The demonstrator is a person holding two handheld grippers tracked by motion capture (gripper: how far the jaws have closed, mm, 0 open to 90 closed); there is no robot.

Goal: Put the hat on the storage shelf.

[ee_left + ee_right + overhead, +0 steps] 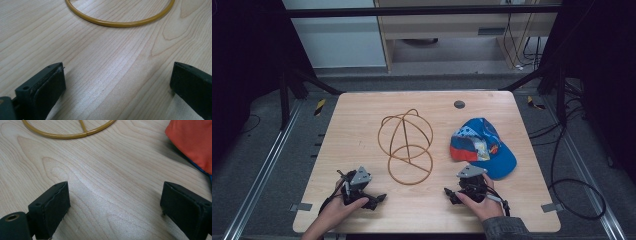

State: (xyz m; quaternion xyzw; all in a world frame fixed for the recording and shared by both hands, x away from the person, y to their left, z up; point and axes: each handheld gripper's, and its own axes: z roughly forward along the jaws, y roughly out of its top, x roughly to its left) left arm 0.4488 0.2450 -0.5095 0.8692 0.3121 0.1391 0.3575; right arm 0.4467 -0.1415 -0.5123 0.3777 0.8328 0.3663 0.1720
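A golden wire frame point(406, 144) stands in the middle of the wooden table point(362, 115), its round base ring toward me. To its right lies a blue cap point(484, 146) with a red-orange panel. My left gripper point(374, 200) rests on the table at the front left, jaws wide apart with bare wood between them; the frame's base ring point(120, 23) curves ahead of my left gripper point(117, 75). At the front right, just below the cap, my right gripper point(451, 194) is open too. My right gripper point(115, 195) faces the ring point(67, 136), with the cap's orange cloth point(192, 142) at top right.
A dark round grommet point(459, 104) sits near the table's far edge. Tape strips point(301, 206) mark the front corners. Cables point(577, 200) trail on the floor at the right, and a cabinet point(452, 30) stands beyond the table.
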